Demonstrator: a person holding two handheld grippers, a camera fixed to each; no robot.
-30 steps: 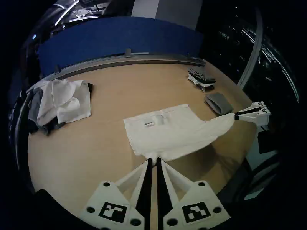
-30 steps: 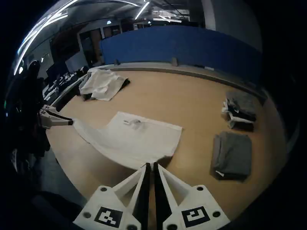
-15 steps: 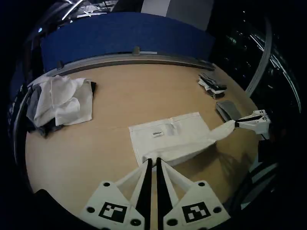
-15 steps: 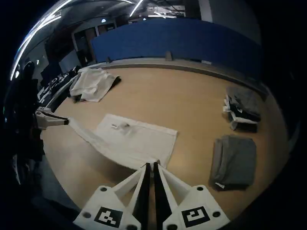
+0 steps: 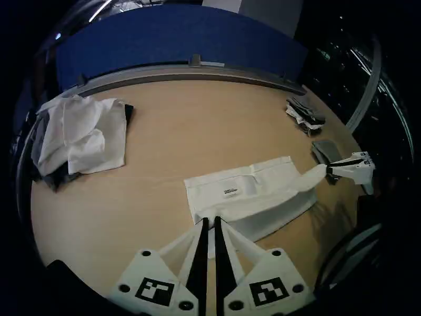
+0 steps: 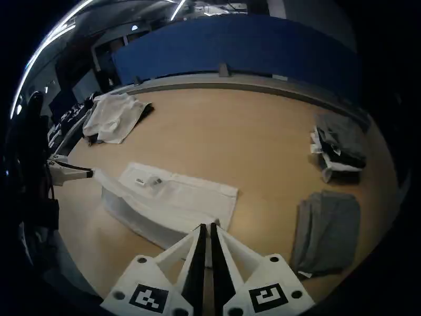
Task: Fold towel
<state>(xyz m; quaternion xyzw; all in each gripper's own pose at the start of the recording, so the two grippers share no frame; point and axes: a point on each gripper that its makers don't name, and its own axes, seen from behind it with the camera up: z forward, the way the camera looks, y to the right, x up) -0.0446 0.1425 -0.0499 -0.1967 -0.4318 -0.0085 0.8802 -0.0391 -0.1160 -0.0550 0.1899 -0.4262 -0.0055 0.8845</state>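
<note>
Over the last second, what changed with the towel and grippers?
The left gripper and right gripper carried the held edge of the white towel forward across the table, so it now doubles over itself in a narrower strip. Nothing grabbed or released: both stay shut on their corners. The crumpled white pile and grey folded towels have not moved.

label (image 5: 230,191) on towel (image 5: 268,181) too small to read, near corner hidden by left gripper (image 5: 208,225)
</note>
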